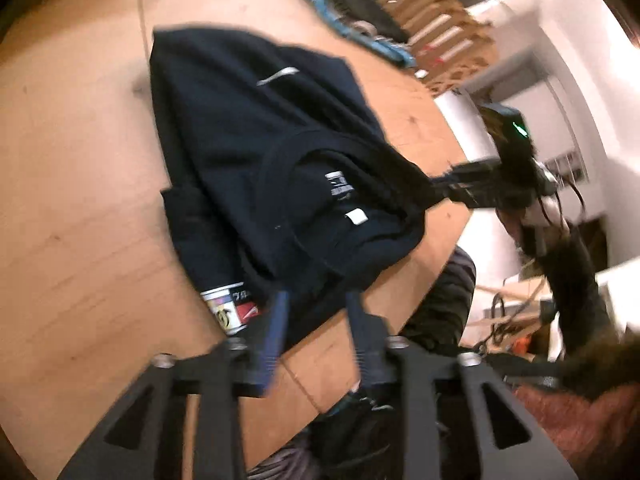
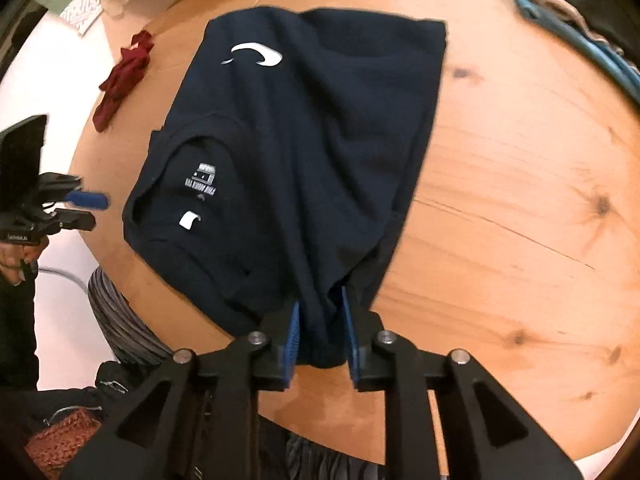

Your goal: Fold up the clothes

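A navy T-shirt [image 1: 248,140] [image 2: 320,140] with a white logo lies folded lengthwise on the round wooden table [image 1: 80,200] [image 2: 520,200], collar and neck label facing up. My right gripper [image 2: 320,320] is shut on a bunched corner of the shirt at the table's near edge. In the left wrist view the cloth tents up to the right gripper [image 1: 452,186]. My left gripper [image 1: 316,316] stands open just over the shirt's near edge. From the right wrist view the left gripper [image 2: 90,210] is beside the collar, apart from it, with nothing between its fingers.
A dark red cloth [image 2: 124,80] lies at the table's far left edge. A blue strap [image 2: 580,40] [image 1: 348,28] and dark gear sit at the far side. A hand [image 2: 16,256] holds the left gripper. Striped fabric [image 2: 116,320] and an orange knit [image 2: 60,440] lie below the table edge.
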`<state>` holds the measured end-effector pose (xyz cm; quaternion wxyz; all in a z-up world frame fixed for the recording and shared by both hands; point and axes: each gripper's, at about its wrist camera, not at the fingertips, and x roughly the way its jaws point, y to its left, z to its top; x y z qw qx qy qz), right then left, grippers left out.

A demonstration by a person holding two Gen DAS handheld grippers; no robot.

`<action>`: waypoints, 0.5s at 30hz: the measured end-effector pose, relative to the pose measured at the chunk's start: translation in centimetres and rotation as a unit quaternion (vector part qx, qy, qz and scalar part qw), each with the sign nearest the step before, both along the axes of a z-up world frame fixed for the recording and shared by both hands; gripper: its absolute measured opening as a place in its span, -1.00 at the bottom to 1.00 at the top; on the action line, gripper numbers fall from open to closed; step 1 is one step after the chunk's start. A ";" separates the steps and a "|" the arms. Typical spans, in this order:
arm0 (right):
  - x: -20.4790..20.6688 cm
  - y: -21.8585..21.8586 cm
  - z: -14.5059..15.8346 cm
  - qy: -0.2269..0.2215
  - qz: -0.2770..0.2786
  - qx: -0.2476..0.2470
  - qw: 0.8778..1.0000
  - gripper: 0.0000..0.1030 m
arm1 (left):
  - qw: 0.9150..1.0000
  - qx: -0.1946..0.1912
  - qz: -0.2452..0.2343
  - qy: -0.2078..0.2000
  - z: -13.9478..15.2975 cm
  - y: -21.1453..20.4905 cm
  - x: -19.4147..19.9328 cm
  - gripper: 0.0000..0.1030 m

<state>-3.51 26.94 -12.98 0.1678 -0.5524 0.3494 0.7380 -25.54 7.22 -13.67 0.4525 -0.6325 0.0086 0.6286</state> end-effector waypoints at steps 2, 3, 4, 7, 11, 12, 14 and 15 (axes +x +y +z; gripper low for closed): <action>-0.6 -0.4 -0.1 -0.007 0.007 0.011 1.000 -0.53 | 1.000 -0.024 0.003 -0.003 -0.6 0.9 -0.6 -0.35; -1.0 -0.5 -0.2 -0.010 0.011 0.015 1.000 -0.53 | 0.999 -0.035 0.007 -0.004 -0.9 1.4 -1.0 -0.35; -1.2 -0.7 -0.2 -0.012 0.014 0.018 1.000 -0.51 | 0.999 -0.047 0.011 -0.005 -1.1 1.7 -1.4 -0.35; -2.0 -1.0 -0.6 -0.018 0.020 0.021 0.999 -0.45 | 0.997 -0.072 0.010 -0.017 -1.9 2.9 -1.8 -0.29; -2.8 -1.3 -1.1 -0.020 0.028 0.022 0.999 -0.39 | 0.992 -0.124 0.006 0.000 -1.7 2.9 -1.4 -0.22; -3.1 -1.4 -1.2 -0.020 0.031 0.024 0.999 -0.38 | 0.992 -0.126 0.011 0.004 -1.3 2.6 -1.5 -0.20; -3.5 -1.6 -1.4 -0.020 0.035 0.027 0.999 -0.36 | 0.991 -0.133 0.019 0.018 -0.7 2.2 -1.8 -0.03; -3.8 -1.6 -1.5 -0.021 0.035 0.027 0.999 -0.35 | 0.989 -0.143 0.024 0.029 -0.6 2.0 -2.0 -0.02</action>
